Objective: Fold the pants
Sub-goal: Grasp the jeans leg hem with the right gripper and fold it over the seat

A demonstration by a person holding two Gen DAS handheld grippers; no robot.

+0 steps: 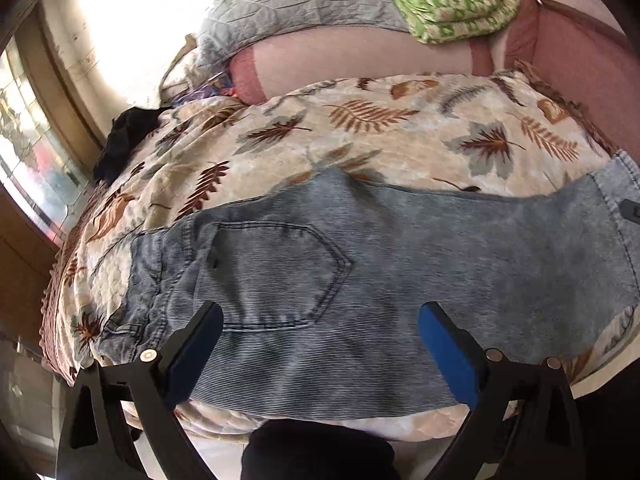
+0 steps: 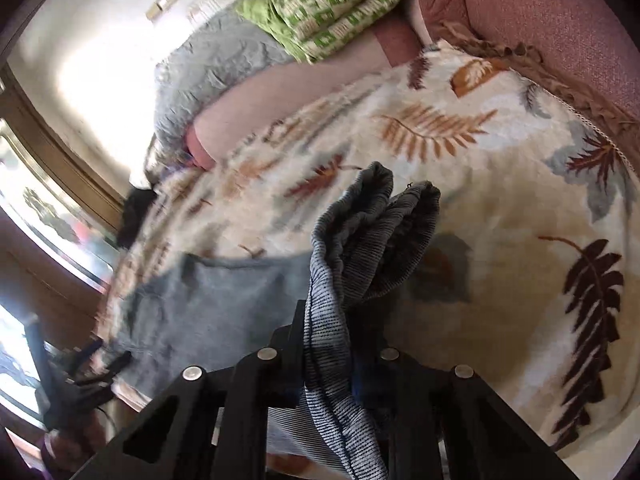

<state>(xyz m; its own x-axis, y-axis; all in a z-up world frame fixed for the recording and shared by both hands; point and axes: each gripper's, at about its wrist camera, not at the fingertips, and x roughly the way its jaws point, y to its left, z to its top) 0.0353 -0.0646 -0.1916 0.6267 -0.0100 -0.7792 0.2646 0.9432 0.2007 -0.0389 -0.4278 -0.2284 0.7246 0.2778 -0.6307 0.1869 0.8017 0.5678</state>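
Note:
Light blue denim pants (image 1: pixel 360 256) lie flat across a leaf-patterned bedspread (image 1: pixel 360 128), back pocket up and waistband toward the left. My left gripper (image 1: pixel 320 344) hovers over the seat of the pants, jaws wide open with nothing between the blue pads (image 1: pixel 448 352). In the right wrist view the hem end of the pants (image 2: pixel 360 248) is bunched and lifted off the bed, and my right gripper (image 2: pixel 332 344) is shut on that fold. The rest of the pants (image 2: pixel 224 296) still lies flat to the left. The right gripper's tip (image 1: pixel 632 210) peeks in at the left wrist view's right edge.
A grey quilt (image 1: pixel 296 12) and a folded green patterned blanket (image 1: pixel 452 4) sit at the head of the bed against a pink headboard (image 2: pixel 540 20). A dark garment (image 1: pixel 128 140) lies at the bed's left edge beside a bright window (image 1: pixel 36 148). The other gripper (image 2: pixel 76 376) shows low left.

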